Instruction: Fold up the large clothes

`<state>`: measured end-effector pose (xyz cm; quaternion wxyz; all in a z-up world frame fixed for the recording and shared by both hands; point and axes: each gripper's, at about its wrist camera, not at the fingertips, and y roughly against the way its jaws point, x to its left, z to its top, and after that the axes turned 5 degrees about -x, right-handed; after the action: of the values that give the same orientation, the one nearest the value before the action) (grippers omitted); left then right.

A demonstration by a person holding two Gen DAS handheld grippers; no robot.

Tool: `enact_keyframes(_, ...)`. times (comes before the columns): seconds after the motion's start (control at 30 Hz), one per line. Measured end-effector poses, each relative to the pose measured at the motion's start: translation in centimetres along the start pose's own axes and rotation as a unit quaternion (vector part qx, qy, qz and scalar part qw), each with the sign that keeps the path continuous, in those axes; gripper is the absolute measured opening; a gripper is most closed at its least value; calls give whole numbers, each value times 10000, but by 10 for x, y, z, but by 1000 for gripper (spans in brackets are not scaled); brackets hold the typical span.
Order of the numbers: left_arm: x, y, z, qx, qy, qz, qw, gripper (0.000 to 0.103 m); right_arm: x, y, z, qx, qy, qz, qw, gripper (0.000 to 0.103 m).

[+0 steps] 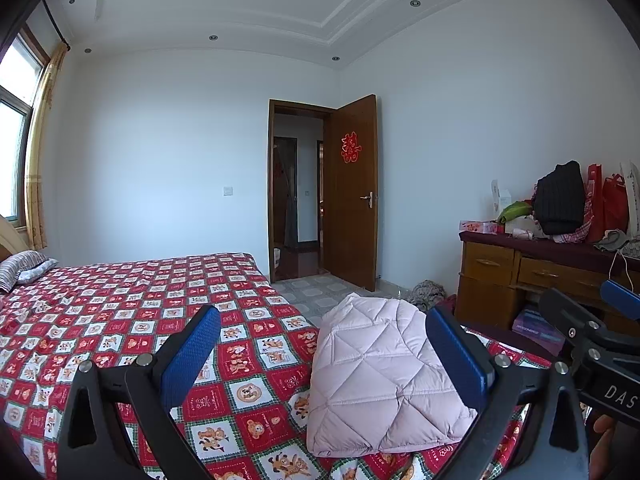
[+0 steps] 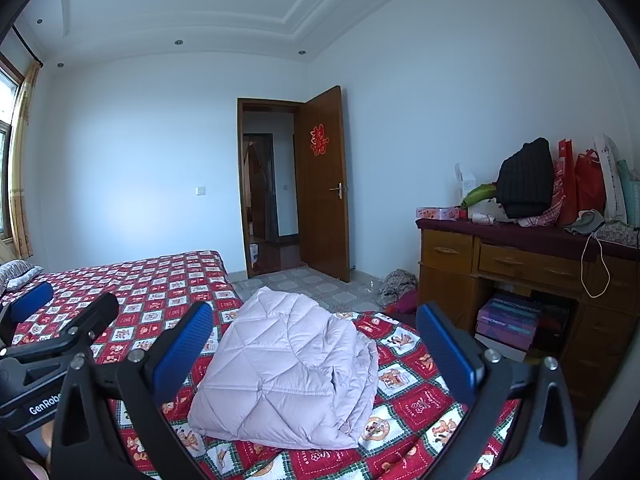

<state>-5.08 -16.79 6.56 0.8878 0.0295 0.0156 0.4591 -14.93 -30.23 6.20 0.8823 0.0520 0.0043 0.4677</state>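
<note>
Left gripper (image 1: 324,350) and right gripper (image 2: 316,344) hover side by side, fingers spread wide, holding nothing.

one folded jacket (image 2: 288,368), one bed (image 2: 160,280), two tongs (image 1: 324,360)

Place: home bedroom
Signs: bed (image 1: 120,304) (bear-print sheet), pillow (image 1: 24,266), wooden door (image 1: 354,192), cluttered dresser (image 2: 520,264), curtain (image 1: 40,148)
</note>
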Motion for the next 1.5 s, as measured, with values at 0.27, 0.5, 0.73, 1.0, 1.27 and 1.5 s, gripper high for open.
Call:
enact_keyframes(0.27,0,0,0,3,-8,11,10000,102,2,-1,1,33,15,3,10000,103)
enact_keyframes(0.5,0,-2,0,38,-77,47,10000,102,1,-1,0,49,-16,8,10000,103)
enact_keyframes(0.73,-4,-4,0,48,-200,126,9997,102,1,0,-1,88,-89,-32,9999,103)
enact_keyframes(1.0,-3,-4,0,49,-193,217,9996,102,1,0,-1,78,-83,-49,9999,103)
enact_keyframes(1.27,0,-7,-2,132,-170,301,9993,102,2,0,-1,119,-127,-50,9998,103)
enact_keyframes(1.5,-1,-15,-3,237,-312,596,9975,102,0,-1,-3,127,-133,-93,9998,103)
